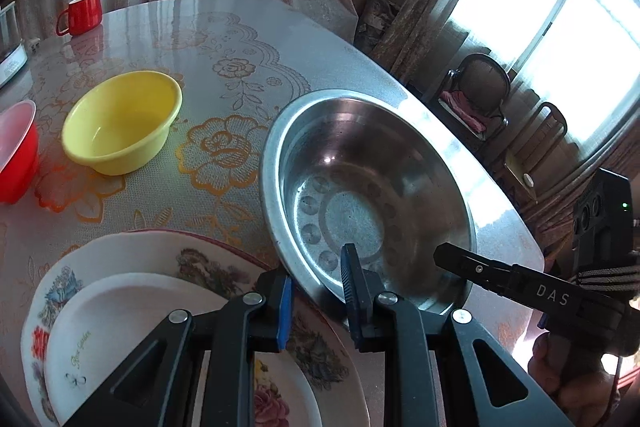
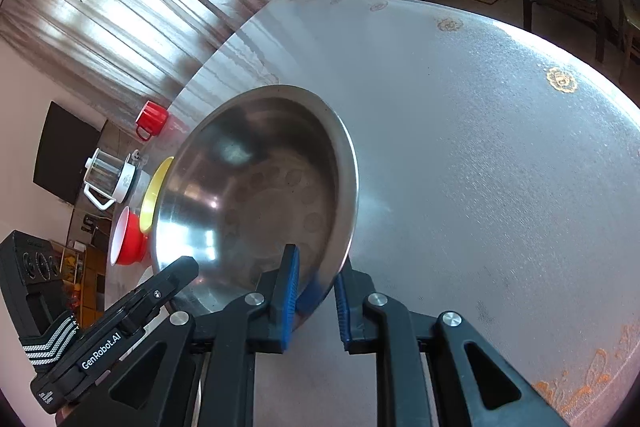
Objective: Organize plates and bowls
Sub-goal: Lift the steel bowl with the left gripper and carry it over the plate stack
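Note:
A large steel bowl [image 1: 372, 187] sits on the table near its right edge; it also shows in the right wrist view [image 2: 256, 195]. My left gripper [image 1: 316, 287] straddles its near rim, jaws apart with a clear gap. My right gripper [image 2: 316, 287] has its blue pads on both sides of the bowl's rim, closed on it; in the left wrist view it [image 1: 460, 263] reaches over the bowl's right rim. A small white plate [image 1: 120, 327] lies on a floral plate [image 1: 208, 263] at lower left. A yellow bowl [image 1: 124, 119] and a red bowl [image 1: 16, 155] stand further left.
A red mug [image 1: 82, 13] stands at the table's far side, and a glass-and-white pot [image 2: 108, 179] beside the bowls. The table edge [image 1: 480, 163] runs just right of the steel bowl. Chairs [image 1: 480, 95] stand beyond it.

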`<state>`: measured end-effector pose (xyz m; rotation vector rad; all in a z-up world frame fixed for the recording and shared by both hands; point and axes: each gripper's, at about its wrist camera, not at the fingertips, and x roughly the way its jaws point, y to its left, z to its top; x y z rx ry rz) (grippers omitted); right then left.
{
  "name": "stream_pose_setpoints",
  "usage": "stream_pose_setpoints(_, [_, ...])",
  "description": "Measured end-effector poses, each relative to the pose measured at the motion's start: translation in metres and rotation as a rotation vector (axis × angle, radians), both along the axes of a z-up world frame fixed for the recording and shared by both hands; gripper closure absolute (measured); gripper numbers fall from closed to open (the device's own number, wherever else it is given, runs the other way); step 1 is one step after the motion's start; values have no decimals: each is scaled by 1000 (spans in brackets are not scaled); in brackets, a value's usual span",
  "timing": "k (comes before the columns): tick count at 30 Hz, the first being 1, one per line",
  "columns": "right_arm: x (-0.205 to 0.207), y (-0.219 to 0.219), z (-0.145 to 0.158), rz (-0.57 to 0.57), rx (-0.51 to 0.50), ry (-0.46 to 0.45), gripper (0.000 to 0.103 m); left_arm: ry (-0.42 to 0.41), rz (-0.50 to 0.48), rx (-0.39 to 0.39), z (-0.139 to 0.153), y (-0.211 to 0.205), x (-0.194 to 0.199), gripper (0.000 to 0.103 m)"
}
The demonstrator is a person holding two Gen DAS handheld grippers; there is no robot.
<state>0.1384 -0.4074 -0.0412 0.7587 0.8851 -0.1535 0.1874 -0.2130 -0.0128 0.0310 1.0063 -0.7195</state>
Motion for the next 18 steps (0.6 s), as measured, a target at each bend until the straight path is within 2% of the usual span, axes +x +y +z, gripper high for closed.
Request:
stream_pose_setpoints(6, [-18, 1, -6, -6, 30, 3, 87, -42, -23, 10, 3, 2, -21, 82])
stream_pose_setpoints(18, [-33, 6, -1, 2, 51, -24, 84, -69, -34, -51, 14, 21, -41, 82])
